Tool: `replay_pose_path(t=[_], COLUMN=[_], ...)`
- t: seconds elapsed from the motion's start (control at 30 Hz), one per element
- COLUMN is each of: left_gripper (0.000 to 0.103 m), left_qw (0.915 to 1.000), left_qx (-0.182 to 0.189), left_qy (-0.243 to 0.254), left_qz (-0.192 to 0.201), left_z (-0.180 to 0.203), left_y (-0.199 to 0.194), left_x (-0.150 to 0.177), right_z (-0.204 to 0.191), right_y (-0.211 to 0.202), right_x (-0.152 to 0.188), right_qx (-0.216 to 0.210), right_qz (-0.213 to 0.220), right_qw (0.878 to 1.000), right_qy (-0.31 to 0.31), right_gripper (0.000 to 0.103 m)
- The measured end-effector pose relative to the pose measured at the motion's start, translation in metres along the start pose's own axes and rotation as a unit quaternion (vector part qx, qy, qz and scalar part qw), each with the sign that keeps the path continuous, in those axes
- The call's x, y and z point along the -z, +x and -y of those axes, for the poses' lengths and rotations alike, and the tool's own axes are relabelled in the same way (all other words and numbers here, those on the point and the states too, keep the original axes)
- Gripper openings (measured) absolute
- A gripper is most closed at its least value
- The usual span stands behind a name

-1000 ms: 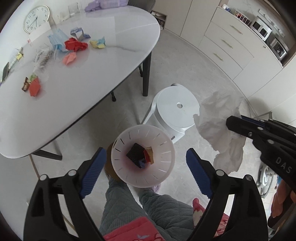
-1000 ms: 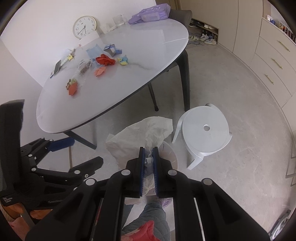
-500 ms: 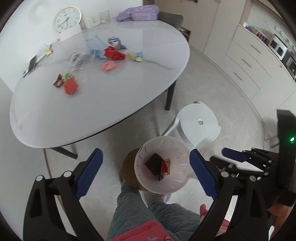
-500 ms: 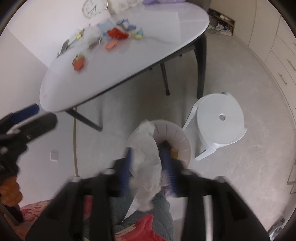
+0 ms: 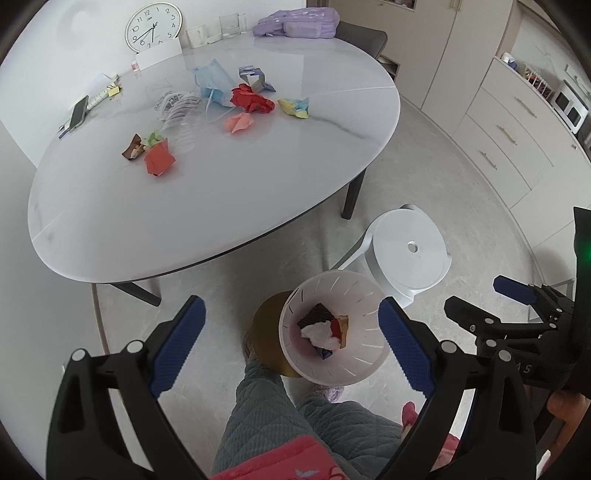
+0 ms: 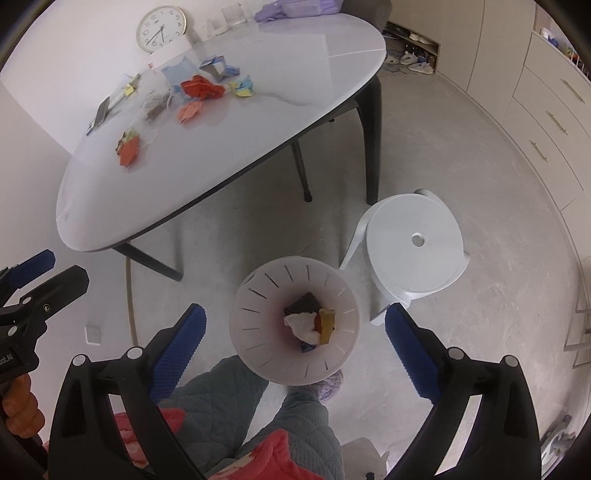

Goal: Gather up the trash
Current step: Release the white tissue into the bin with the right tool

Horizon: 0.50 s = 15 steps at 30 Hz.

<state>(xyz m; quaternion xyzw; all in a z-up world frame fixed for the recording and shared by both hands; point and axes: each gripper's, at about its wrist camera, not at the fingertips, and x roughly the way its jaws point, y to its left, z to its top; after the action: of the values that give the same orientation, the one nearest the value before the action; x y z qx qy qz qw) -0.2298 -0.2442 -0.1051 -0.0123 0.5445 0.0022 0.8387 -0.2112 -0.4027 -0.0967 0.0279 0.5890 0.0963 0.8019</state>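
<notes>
A translucent white waste bin [image 5: 354,295] [image 6: 258,295] stands on the floor below both grippers. In it lies a crumpled white tissue [image 5: 319,332] [image 6: 303,325] on a dark wrapper and other scraps. My left gripper [image 5: 291,339] is open and empty above the bin. My right gripper [image 6: 295,339] is open and empty over the bin; it also shows at the right of the left wrist view [image 5: 480,306]. Several scraps lie on the white oval table [image 5: 221,192] [image 6: 221,147]: red paper [image 5: 251,99], an orange piece [image 5: 159,160], a blue face mask [image 5: 214,83], a yellow wrapper [image 5: 295,107].
A white plastic stool [image 5: 410,251] [image 6: 417,243] stands right of the bin. A clock [image 5: 153,27], glasses, a phone [image 5: 79,112] and a purple bag [image 5: 295,24] sit at the table's far side. Cabinets [image 5: 517,140] line the right wall. The person's legs are below.
My right gripper opened and let go of the white tissue, which now lies in the bin. Both cameras swung so the table sits more centrally.
</notes>
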Motion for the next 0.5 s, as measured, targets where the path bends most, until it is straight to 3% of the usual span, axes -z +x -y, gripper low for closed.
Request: replay_pose_path(t=[0.5], left_gripper=[0.090], left_qw=[0.9999], left_qx=[-0.007], left_qy=[-0.010], left_qz=[0.001], left_z=[-0.010], left_y=[0.009], left_x=[-0.030], right_z=[-0.007], right_y=[-0.002], right_x=[-0.028], right_qx=[0.001], right_qz=[0.007], right_qw=[1.000], right_qy=[-0.006], right_gripper=[0.097])
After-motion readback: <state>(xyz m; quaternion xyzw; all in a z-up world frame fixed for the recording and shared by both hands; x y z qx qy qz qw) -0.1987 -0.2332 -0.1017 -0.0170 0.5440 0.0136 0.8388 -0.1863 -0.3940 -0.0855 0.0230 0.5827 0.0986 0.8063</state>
